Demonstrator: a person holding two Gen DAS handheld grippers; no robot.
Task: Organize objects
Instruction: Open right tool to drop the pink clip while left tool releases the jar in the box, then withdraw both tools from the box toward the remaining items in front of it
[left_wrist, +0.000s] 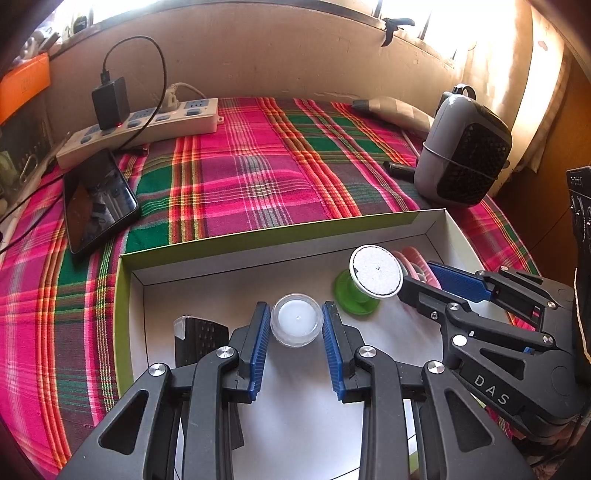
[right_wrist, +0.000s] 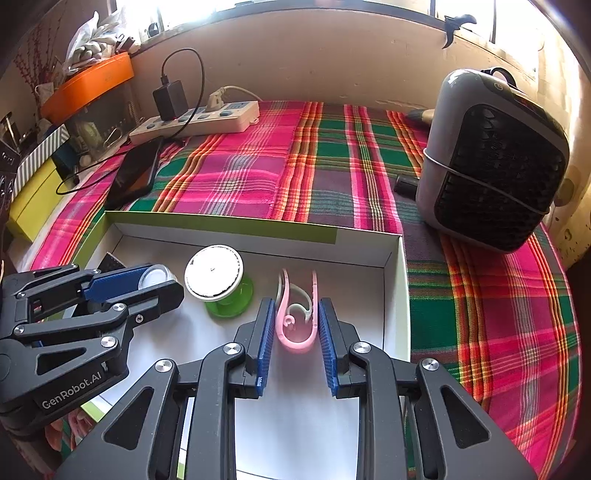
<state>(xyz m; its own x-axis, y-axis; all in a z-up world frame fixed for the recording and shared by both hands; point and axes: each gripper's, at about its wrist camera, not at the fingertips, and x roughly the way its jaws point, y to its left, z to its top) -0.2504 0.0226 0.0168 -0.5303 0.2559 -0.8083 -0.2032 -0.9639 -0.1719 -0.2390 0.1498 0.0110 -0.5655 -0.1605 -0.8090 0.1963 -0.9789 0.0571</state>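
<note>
A white cardboard box (left_wrist: 258, 238) with a green outside lies on the plaid cloth. My left gripper (left_wrist: 295, 306) is shut on a small clear round jar with a white inside (left_wrist: 295, 321), low over the box floor. To its right, my right gripper (right_wrist: 297, 302) has its blue pads against both sides of a pink U-shaped clip (right_wrist: 295, 341) near the box's right wall (right_wrist: 397, 295). Between the two grippers a green spool with a white round top (right_wrist: 214, 271) stands in the box. A black ribbed item (left_wrist: 199, 332) lies at the box's left side.
Beyond the box, a dark phone (left_wrist: 96, 201) and a white power strip (left_wrist: 147, 125) with a black charger sit at the left. A grey fan heater (right_wrist: 491, 162) stands at the right, with a small black cylinder (right_wrist: 406, 182) beside it. A wall runs along the back.
</note>
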